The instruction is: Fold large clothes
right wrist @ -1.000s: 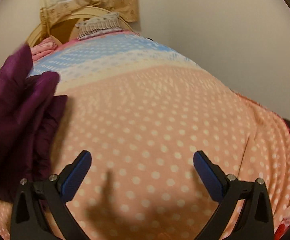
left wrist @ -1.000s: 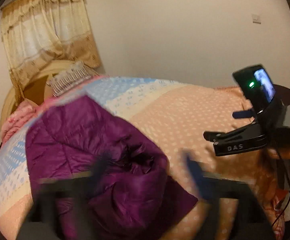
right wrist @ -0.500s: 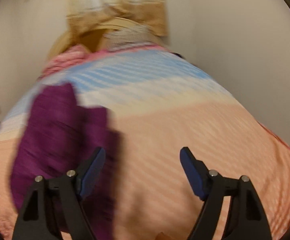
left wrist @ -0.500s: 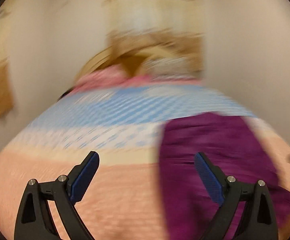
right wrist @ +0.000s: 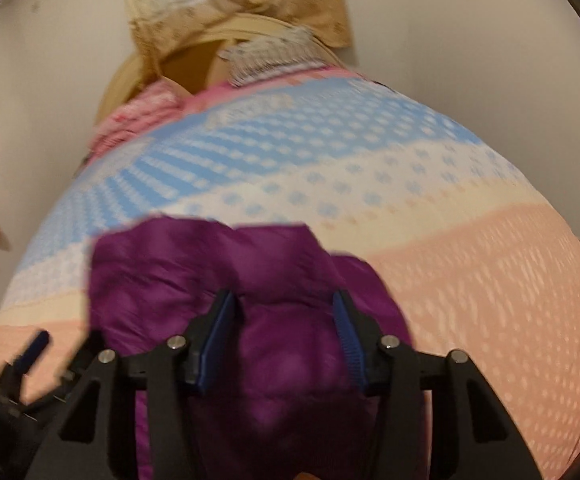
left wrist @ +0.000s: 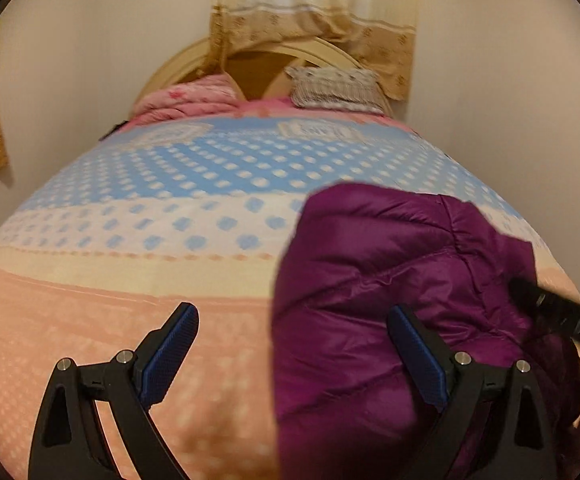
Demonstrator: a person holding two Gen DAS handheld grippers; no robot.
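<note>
Clearly we are dealing with a soft, puffy thing: the purple quilted jacket [left wrist: 390, 288] lies bunched on the bed [left wrist: 138, 216], on the dotted bedspread where its peach band meets the cream one, well short of the pillows [left wrist: 334, 84] at the headboard. We judge it light and easily squashed, with a smooth shiny shell that could slide between pads, so a pinch on a single skin of fabric may slip; a bite on a stitched seam, hem or doubled edge should hold better.

Our right gripper [right wrist: 282, 328] points down at the crumpled bulk, and its jaws are closing with a mound of the purple fabric between them, though blur keeps us from saying the pads press on it yet. Our left gripper [left wrist: 294, 348] has its jaws wide apart, clamped on nothing; the jacket's left edge falls between them in the view.

Because the filling springs back, we expect folds to need pressing flat.
</note>
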